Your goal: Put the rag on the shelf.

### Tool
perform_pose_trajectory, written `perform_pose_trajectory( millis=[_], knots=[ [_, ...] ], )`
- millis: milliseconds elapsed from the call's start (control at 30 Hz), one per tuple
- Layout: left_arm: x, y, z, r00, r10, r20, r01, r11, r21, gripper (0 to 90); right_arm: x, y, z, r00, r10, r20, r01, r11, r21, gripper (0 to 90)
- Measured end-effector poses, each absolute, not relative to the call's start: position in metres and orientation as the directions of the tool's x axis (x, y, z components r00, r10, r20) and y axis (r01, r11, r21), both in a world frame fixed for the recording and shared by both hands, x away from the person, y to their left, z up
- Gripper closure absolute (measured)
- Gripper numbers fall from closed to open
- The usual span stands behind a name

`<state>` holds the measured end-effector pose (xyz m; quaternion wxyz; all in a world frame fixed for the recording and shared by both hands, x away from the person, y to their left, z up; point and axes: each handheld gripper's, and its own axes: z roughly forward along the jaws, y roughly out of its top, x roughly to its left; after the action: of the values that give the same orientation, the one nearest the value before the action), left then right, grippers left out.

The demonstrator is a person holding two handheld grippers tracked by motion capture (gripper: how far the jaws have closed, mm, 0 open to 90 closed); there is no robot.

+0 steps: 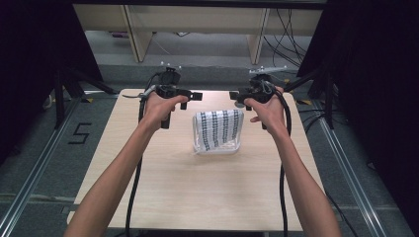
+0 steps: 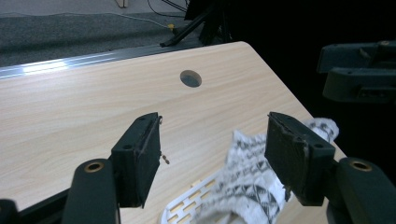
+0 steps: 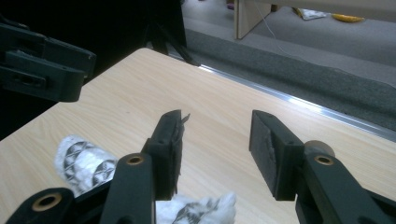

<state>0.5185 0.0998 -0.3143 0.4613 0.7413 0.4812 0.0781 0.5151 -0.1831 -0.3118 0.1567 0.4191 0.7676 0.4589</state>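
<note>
A white cloth with rows of black pattern [image 1: 218, 129] lies draped over a white slotted basket [image 1: 232, 147] at the middle of the wooden table [image 1: 197, 187]. Just beyond the cloth's far left corner is my left gripper [image 1: 190, 98], open, its jaws pointing right. Opposite it, off the far right corner, my right gripper [image 1: 238, 97] is open too and faces left. In the left gripper view the jaws [image 2: 215, 135] stand apart above the cloth [image 2: 247, 186] and the basket rim [image 2: 187, 205], gripping nothing. In the right gripper view the jaws [image 3: 217, 135] hold nothing, with the cloth [image 3: 84, 163] below them.
A round cable hole [image 2: 190, 78] sits in the tabletop near its far edge. Black curtains and stand legs [image 1: 74, 86] flank the table. Wooden furniture legs [image 1: 136, 34] and cables stand on the grey floor beyond. A cable trails from each gripper along my forearms.
</note>
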Motion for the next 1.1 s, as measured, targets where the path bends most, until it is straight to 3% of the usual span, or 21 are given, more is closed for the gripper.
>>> perform_pose_trajectory(
  millis=[767, 1100],
  knots=[
    [0.458, 0.098, -0.307, 0.623, 0.732, -0.276, 0.575, -0.189, 0.796, 30.0, 0.473, -0.189, -0.302, -0.651, 0.754, 0.089, 0.458, 0.296, 0.838, 46.1],
    [0.45, 0.104, -0.31, 0.62, 0.749, -0.234, 0.558, -0.212, 0.802, 24.8, 0.46, -0.187, -0.305, -0.666, 0.74, 0.098, 0.456, 0.299, 0.838, 44.2]
  ],
)
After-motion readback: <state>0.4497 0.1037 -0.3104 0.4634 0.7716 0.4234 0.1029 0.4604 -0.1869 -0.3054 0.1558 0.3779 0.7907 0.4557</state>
